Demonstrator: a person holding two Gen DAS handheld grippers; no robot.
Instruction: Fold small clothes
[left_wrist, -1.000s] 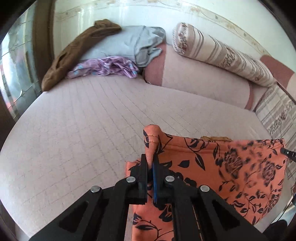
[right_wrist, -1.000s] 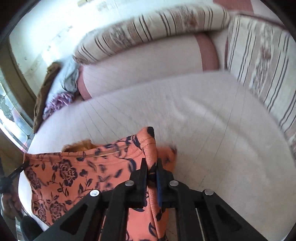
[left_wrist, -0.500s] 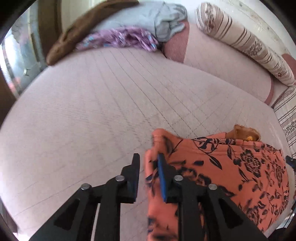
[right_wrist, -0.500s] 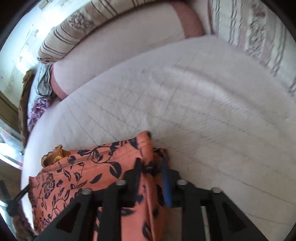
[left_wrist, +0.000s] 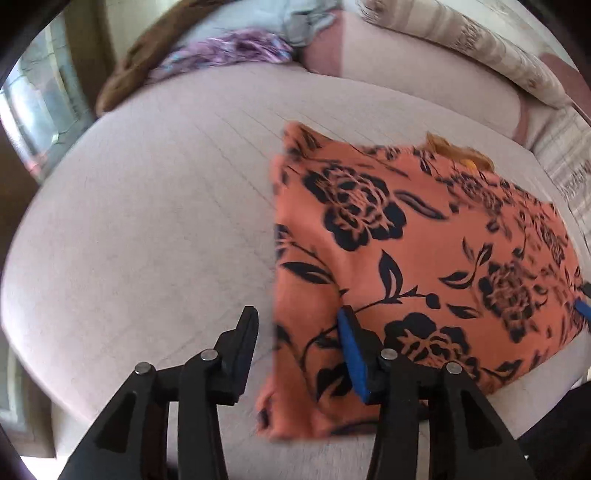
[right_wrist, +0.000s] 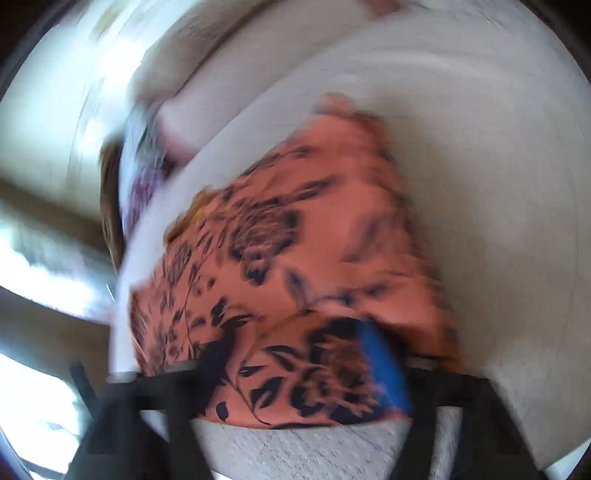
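An orange garment with dark flowers (left_wrist: 406, 251) lies flat on the pale quilted bed (left_wrist: 147, 221). My left gripper (left_wrist: 297, 317) hovers low over its near left edge. The jaws are opening, the cloth's edge lies loosely between them, and the blue pad (left_wrist: 351, 347) does not press on it. The right wrist view is blurred. In it the garment (right_wrist: 295, 240) fills the middle, and my right gripper (right_wrist: 301, 358) stands over its near edge. Its jaws are opening with cloth between them but not pinched. The right gripper's blue pad (left_wrist: 583, 308) shows at the garment's far right.
A heap of brown, purple and grey clothes (left_wrist: 236, 51) lies at the back left of the bed. A striped bolster (left_wrist: 461, 48) and a pink-edged cushion (left_wrist: 406, 77) line the back. A window (left_wrist: 33, 118) is at the left. The bed's front edge runs just below the grippers.
Both grippers were shut on the garment's raised corners; they came down and opened. The cloth has dropped out of the pinch and lies flat on the bed.
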